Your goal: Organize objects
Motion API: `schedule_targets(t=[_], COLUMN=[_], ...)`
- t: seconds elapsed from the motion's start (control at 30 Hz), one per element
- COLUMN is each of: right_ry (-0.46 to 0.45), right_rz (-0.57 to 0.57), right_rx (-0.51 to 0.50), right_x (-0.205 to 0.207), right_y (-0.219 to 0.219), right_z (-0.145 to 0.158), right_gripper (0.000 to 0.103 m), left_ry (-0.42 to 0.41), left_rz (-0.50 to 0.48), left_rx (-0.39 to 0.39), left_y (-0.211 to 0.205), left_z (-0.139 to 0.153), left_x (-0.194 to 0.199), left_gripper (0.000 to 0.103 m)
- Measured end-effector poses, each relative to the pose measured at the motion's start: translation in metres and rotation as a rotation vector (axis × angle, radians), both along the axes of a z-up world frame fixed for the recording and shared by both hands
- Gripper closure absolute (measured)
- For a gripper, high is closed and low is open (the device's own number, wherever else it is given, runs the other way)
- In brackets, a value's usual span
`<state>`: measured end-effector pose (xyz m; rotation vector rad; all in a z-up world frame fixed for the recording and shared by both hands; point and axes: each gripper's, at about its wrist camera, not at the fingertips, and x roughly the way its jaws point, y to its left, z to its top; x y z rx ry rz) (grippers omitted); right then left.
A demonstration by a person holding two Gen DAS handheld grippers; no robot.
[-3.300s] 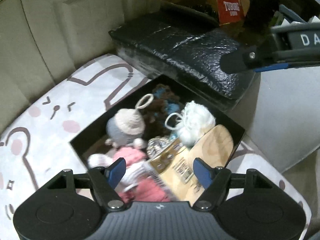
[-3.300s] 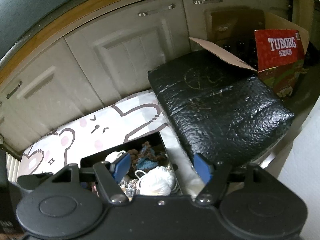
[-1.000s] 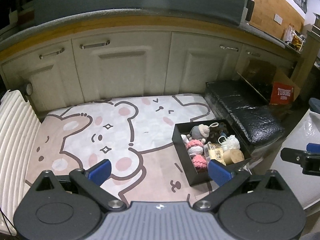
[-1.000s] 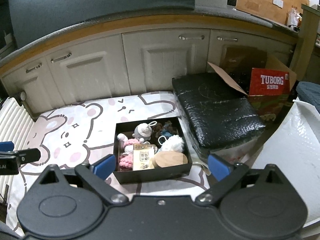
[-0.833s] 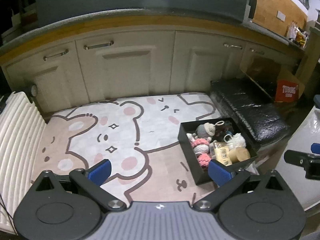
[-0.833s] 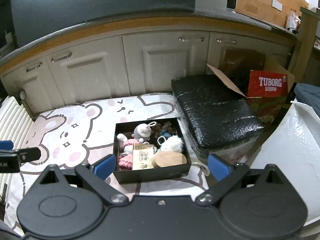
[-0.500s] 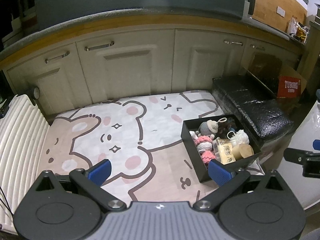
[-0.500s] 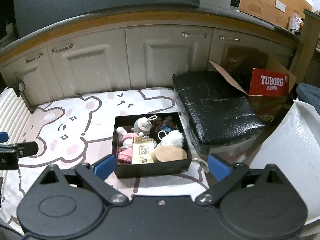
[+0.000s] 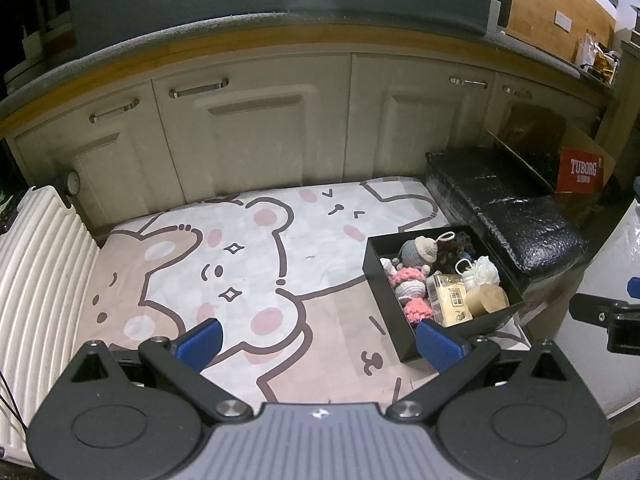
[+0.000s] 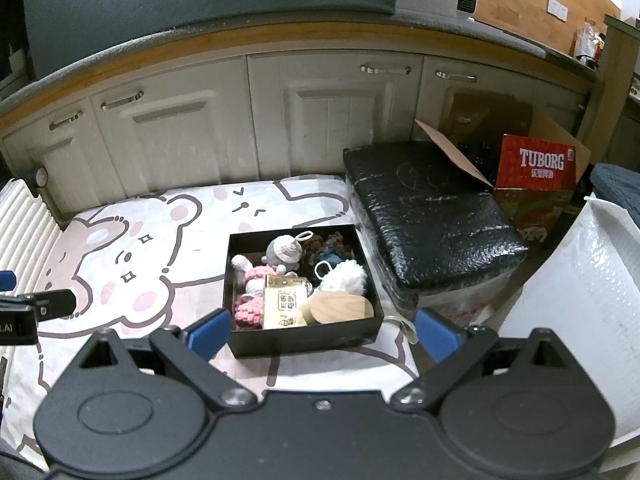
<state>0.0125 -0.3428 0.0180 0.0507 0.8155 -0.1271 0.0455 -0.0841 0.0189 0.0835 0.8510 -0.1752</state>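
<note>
Objects for the task all lie inside the black box [image 10: 304, 340], which stands on the cartoon mat [image 10: 160, 248] near its right edge, just beside the black wrapped block [image 10: 432, 220]. Nothing lies loose on the mat, so I judge the collecting step is finished, or the task is only at its start; the pictures cannot decide this.

The left gripper [image 9: 318, 340] hangs high above the near edge of the mat, its blue pads spread wide and holding nothing. The right gripper [image 10: 322, 334] hangs above the near wall of the box, also spread wide and empty.

If more work is wanted, the next move calls for lowering one gripper into the box and choosing one thing only, because they are packed close together.

The box has thin, stiff, matte walls. Inside are soft crochet pieces: a grey and cream doll [image 10: 284, 254] at the far side, pink knitted pieces [image 10: 250, 300] at the left wall, and a fluffy white pompom [image 10: 346, 276]. These will probably squash under the pads. The yellow paper packet [image 10: 285, 302] is flat and printed, and the round wooden piece [image 10: 340, 308] at the near right corner is smooth and hard, so it may slip.
</note>
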Motion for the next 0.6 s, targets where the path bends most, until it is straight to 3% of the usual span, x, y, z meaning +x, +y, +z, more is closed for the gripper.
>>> schedule_targets(t=[0.6], right_ry=[-0.002], right_rz=[0.004], right_rx=[-0.005], right_x=[-0.0006], right_y=[0.0011], right_z=[0.0001], right_gripper=[0.003], left_ry=[0.003], left_rz=[0.002], left_rx=[0.003], left_y=[0.0000], left_z=[-0.0016], left_x=[-0.0004], left_gripper=[0.001])
